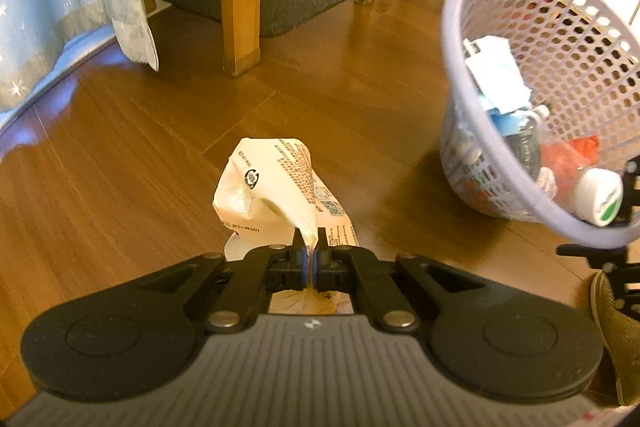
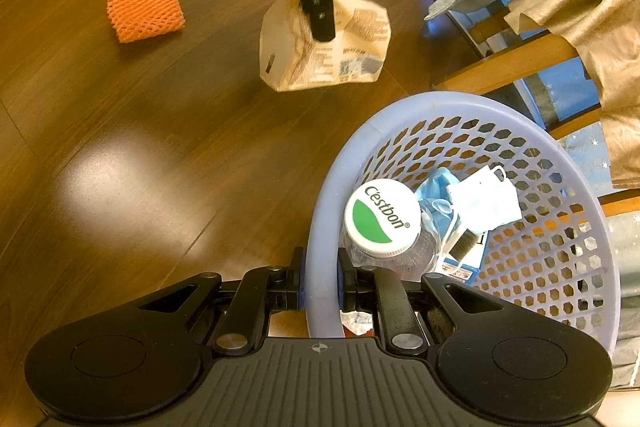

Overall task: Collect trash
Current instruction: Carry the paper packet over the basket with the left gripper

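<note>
The crumpled cream wrapper (image 1: 276, 187) is a thin printed bag, creased and folded on itself, with small text and a code on it. It hangs just above the wooden floor (image 1: 140, 167), because the left gripper (image 1: 308, 247) is clenched on one thin edge of it. The right gripper (image 2: 320, 283) grips the rim of the lilac basket (image 2: 320, 227) and tilts it toward the wrapper, probably so the drop is short. Inside the basket lie a bottle with a white cap (image 2: 382, 217), a blue glove (image 2: 436, 195) and a mask (image 2: 486, 201). An orange foam net (image 2: 145, 7) lies on the floor, well apart.
</note>
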Demonstrator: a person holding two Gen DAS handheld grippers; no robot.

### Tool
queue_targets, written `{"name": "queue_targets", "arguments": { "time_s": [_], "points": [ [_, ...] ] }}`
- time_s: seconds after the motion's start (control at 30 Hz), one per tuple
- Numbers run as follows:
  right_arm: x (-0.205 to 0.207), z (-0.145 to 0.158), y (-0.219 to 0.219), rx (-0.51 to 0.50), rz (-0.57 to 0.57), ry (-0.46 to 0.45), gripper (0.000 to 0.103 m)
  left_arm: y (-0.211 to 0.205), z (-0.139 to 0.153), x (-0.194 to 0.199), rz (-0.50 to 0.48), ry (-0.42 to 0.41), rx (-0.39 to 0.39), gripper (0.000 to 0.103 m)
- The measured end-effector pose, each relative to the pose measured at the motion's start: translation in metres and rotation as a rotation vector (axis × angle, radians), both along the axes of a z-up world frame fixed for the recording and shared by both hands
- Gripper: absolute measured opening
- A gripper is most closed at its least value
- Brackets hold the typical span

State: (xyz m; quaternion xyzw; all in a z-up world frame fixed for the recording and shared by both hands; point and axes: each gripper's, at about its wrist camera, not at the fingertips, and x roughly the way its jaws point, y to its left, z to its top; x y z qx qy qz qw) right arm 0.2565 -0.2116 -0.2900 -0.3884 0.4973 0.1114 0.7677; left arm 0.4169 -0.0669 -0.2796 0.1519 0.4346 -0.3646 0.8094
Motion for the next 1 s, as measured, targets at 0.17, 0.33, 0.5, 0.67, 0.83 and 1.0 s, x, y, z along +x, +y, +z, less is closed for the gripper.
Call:
{"name": "queue_targets", "arguments": {
  "time_s": [0.17, 0.33, 0.5, 0.67, 0.83, 1.0],
  "points": [
    [-0.001, 0.0, 0.0, -0.001, 0.004, 0.001, 0.011, 0.006, 0.019, -0.009, -0.014, -0.023, -0.014, 0.0],
    [-0.002, 0.0, 0.001, 0.0, 0.004, 0.001, 0.011, 0.011, 0.04, -0.016, -0.026, -0.044, -0.034, 0.0],
    [-0.002, -0.001, 0.0, 0.0, 0.006, 0.001, 0.011, 0.01, 0.062, -0.024, -0.046, -0.067, -0.051, 0.0],
    [-0.003, 0.0, 0.001, -0.001, 0.009, 0.002, 0.011, 0.008, 0.084, -0.034, -0.078, -0.092, -0.072, 0.0],
    [-0.006, 0.0, 0.001, -0.008, 0.02, 0.005, 0.011, 0.002, 0.103, -0.045, -0.122, -0.111, -0.088, 0.0],
    [-0.009, 0.001, -0.001, -0.013, 0.032, 0.005, 0.011, -0.007, 0.115, -0.053, -0.167, -0.127, -0.099, 0.0]
  ]
}}
